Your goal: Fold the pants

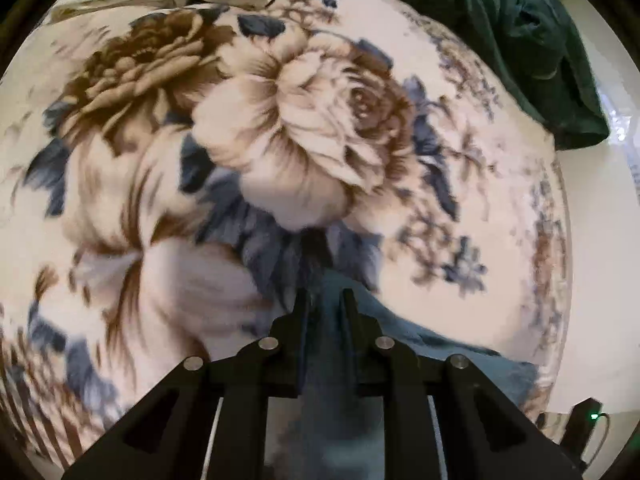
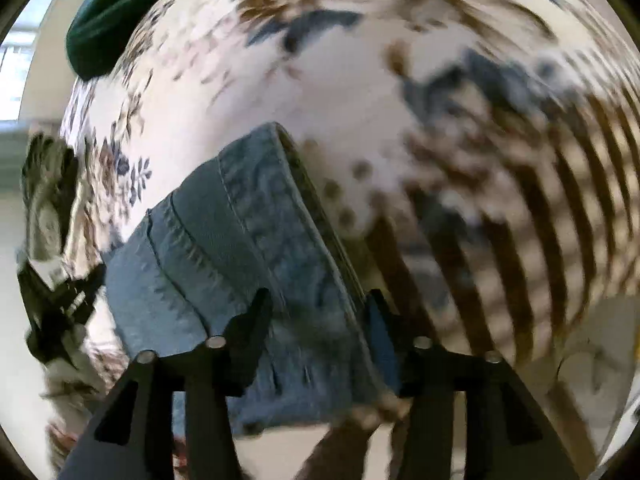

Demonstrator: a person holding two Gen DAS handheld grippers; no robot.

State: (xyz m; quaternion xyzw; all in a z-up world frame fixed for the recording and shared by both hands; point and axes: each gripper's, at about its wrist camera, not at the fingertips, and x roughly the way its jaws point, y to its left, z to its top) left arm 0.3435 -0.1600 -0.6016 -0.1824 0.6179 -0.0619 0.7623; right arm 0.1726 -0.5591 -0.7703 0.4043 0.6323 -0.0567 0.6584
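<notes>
While both tongs, left [image 1: 325, 300] and right [image 2: 316, 304], pinch the jeans [image 2: 224, 232], carry them level toward 12 o'clock over the floral bedspread [image 1: 280, 120].

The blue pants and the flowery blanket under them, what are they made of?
The pants look like denim: faded blue woven cloth, matte, with raised double-stitched seams and a thick folded hem. The flowery blanket looks like soft, fuzzy fleece or plush, judging by its blurry-edged print and matte pile, though motion blur leaves that uncertain.
</notes>
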